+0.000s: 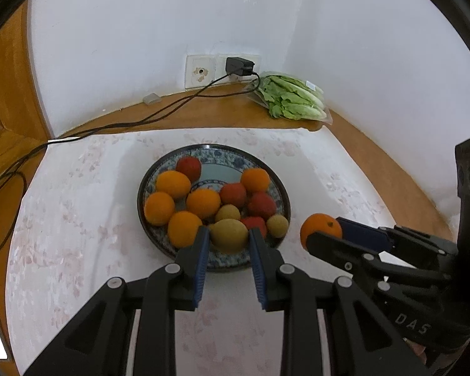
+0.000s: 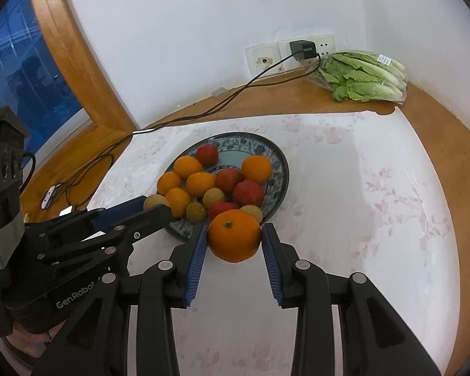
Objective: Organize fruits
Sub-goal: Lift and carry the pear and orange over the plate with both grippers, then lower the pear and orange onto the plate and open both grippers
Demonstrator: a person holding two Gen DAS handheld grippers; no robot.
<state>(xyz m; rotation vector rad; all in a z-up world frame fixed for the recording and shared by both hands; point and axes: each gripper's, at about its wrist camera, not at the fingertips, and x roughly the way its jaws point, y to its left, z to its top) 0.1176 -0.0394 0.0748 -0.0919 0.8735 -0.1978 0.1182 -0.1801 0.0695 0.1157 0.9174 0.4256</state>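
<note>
Left gripper: the left gripper (image 1: 229, 235) is seen with its blue-padded fingers set either side of a yellow-green oval fruit (image 1: 228, 235) at the near rim of the plate; the pads touch its sides, so it is held.
Right gripper: the right gripper (image 2: 234, 235) is closed around a round orange (image 2: 234, 235), gripped between the blue pads just beside the plate's near-right edge, above the cloth.
Plate: a round blue-and-white patterned ceramic plate (image 1: 268, 166) is laid on a white floral cloth (image 1: 78, 219) spread over the wooden counter (image 1: 376, 156).
Fruits on plate: several oranges (image 1: 203, 202), red tomato-like fruits (image 1: 233, 195) and small yellow-brown fruits (image 1: 227, 213) are grouped mostly on its left and near side.
Back corner: a bagged head of green lettuce (image 1: 293, 97) is placed by the white wall.
Wall: a black charger (image 1: 239, 66) is plugged into a white socket plate (image 1: 200, 73), its black cable (image 1: 159, 112) trailed left along the counter.
</note>
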